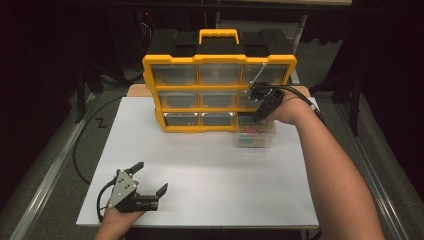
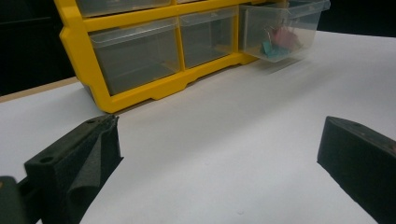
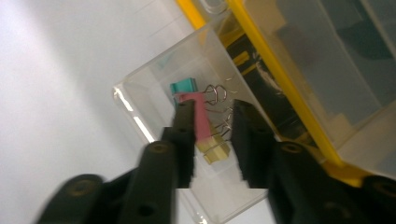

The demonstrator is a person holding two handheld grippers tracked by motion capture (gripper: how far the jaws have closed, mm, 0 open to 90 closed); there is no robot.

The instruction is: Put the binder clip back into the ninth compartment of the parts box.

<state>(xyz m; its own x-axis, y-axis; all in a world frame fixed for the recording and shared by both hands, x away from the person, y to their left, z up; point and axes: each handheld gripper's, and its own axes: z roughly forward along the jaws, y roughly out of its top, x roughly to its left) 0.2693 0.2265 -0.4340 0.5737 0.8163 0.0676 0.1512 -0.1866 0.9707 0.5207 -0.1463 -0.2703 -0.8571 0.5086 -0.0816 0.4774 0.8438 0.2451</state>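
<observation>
Reaching down into the pulled-out clear drawer (image 3: 154, 107), the right gripper (image 3: 212, 123) has its jaws slightly parted, with a pink binder clip (image 3: 201, 119) standing between them, a teal clip (image 3: 183, 87) just beyond its tips and a yellow clip (image 3: 215, 150) just below the pink one; whether the pads press on the pink clip cannot be told. Resting low on the white tabletop (image 1: 210, 170), well apart from the yellow organizer (image 1: 220, 92), the left gripper (image 1: 150, 177) has its jaws spread wide with nothing between them, and the drawer shows far ahead of it, to its right.
</observation>
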